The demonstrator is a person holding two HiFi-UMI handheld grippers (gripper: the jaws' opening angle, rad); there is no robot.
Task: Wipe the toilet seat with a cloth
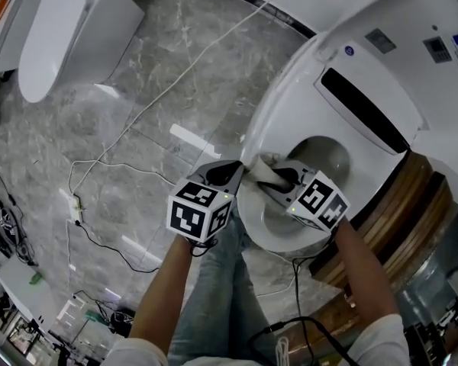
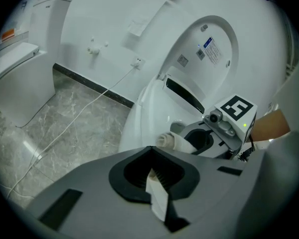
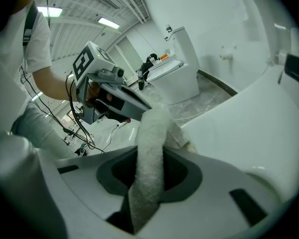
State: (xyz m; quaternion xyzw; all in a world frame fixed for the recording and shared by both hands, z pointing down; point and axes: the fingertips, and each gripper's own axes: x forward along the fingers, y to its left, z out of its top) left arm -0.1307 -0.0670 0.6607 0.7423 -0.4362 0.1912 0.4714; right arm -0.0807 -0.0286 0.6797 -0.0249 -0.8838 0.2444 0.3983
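Note:
A white toilet stands at the right, its lid (image 1: pixel 382 75) raised and its seat (image 1: pixel 269 229) down. A pale cloth (image 1: pixel 266 172) is stretched in a twisted strip between my two grippers, just above the seat's front left rim. My left gripper (image 1: pixel 243 168) is shut on one end, seen as a thin white fold (image 2: pixel 157 195) between its jaws. My right gripper (image 1: pixel 278 180) is shut on the other end, a fuzzy band (image 3: pixel 152 143) running up out of its jaws. The two grippers point at each other, close together, over the seat (image 2: pixel 149 113).
A second white toilet (image 1: pixel 57 36) stands at the far left on the grey marble floor. A white cable (image 1: pixel 175 82) runs across the floor to a power strip (image 1: pixel 76 212). A wooden platform (image 1: pixel 397 212) borders the toilet on the right. My legs (image 1: pixel 214 296) are just before the bowl.

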